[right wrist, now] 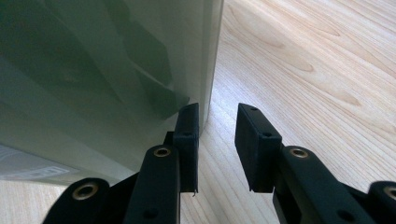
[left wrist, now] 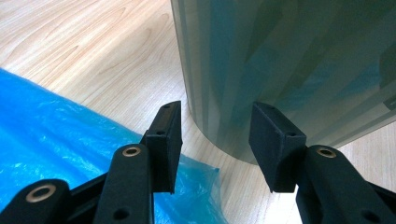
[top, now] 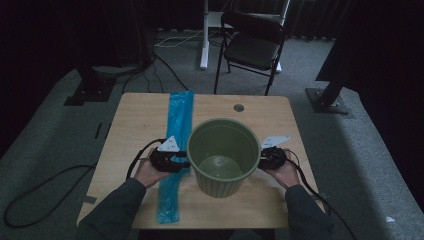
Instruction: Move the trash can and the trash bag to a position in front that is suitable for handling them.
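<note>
A green ribbed plastic bucket [top: 220, 185] stands upright and empty in the middle of the wooden table [top: 135, 120]. A long folded blue plastic bag [top: 179, 120] lies flat along the bucket's left side. My left gripper [top: 184, 162] is at the bucket's left wall, over the bag. In the left gripper view the gripper [left wrist: 215, 144] is open, facing the bucket wall [left wrist: 289, 60], with the bag [left wrist: 46, 126] under its left jaw. My right gripper [top: 261, 161] is at the bucket's right wall. It is open [right wrist: 217, 144] with nothing between its jaws, and its left jaw is close against the bucket [right wrist: 93, 70].
A round cable hole [top: 239, 107] sits near the table's far edge. Behind the table stand a black folding chair [top: 252, 42] and a white desk leg [top: 204, 35]. Cables [top: 45, 192] run over the grey carpet at left, and black stand bases [top: 327, 100] flank the table.
</note>
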Demonstrator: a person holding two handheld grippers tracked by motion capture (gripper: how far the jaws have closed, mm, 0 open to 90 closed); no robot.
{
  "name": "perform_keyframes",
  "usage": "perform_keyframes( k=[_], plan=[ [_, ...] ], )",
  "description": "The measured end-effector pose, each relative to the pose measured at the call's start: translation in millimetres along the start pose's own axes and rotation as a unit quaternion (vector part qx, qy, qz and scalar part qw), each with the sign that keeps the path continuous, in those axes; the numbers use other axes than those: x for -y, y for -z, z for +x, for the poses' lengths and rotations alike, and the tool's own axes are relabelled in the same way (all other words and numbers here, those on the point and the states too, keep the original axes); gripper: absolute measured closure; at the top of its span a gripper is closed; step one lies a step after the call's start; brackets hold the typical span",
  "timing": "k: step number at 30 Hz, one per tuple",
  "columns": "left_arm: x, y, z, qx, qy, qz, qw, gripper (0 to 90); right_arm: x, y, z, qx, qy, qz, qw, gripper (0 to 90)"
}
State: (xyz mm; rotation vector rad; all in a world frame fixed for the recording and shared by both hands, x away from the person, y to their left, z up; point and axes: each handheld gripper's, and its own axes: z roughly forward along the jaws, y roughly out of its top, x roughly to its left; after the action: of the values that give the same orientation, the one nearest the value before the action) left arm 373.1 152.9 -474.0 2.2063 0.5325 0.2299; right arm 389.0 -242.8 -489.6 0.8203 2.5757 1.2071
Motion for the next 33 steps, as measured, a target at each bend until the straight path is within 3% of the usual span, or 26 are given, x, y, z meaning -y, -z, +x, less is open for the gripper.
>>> perform_keyframes(
  k=[3,6,8,13,19,22,25,29,33],
  plan=[
    [4.2,3.0,8.6,-0.025,0.013,0.004,0.9996,52.7,0.1,-0.3,-0.2,0.003,-0.001,0.001,1.0,67.3],
    [12.4,7.8,21.0,-0.065,0.029,0.007,0.9974,51.4,1.3,-1.9,-0.7,0.005,-0.003,0.006,1.0,65.9],
    [20.3,9.4,30.4,-0.093,0.043,0.012,0.9947,50.4,2.2,-2.2,-1.4,0.006,-0.004,0.008,0.9999,65.1],
    [40.5,8.7,53.4,-0.131,0.087,0.038,0.9869,49.6,3.6,-2.8,-2.7,0.007,-0.008,0.01,0.9999,63.9],
    [53.6,4.0,72.0,-0.148,0.124,0.062,0.9792,49.5,5.4,-6.3,-2.6,0.008,-0.005,0.021,0.9997,63.2],
    [57.1,1.5,77.0,-0.15,0.138,0.062,0.977,49.5,5.6,-6.0,-2.8,0.008,-0.007,0.02,0.9997,63.2],
    [59.8,-2.8,79.5,-0.144,0.143,0.068,0.9767,49.6,6.2,-6.3,-3.1,0.008,-0.007,0.021,0.9997,63.2],
    [61.6,-10.6,80.0,-0.134,0.134,0.083,0.9783,51.6,6.7,-6.8,-3.2,0.009,-0.007,0.023,0.9997,63.3],
    [61.7,-12.4,80.6,-0.13,0.135,0.081,0.9789,53.4,7.0,-7.3,-2.8,0.008,-0.006,0.027,0.9996,63.5]
  ],
)
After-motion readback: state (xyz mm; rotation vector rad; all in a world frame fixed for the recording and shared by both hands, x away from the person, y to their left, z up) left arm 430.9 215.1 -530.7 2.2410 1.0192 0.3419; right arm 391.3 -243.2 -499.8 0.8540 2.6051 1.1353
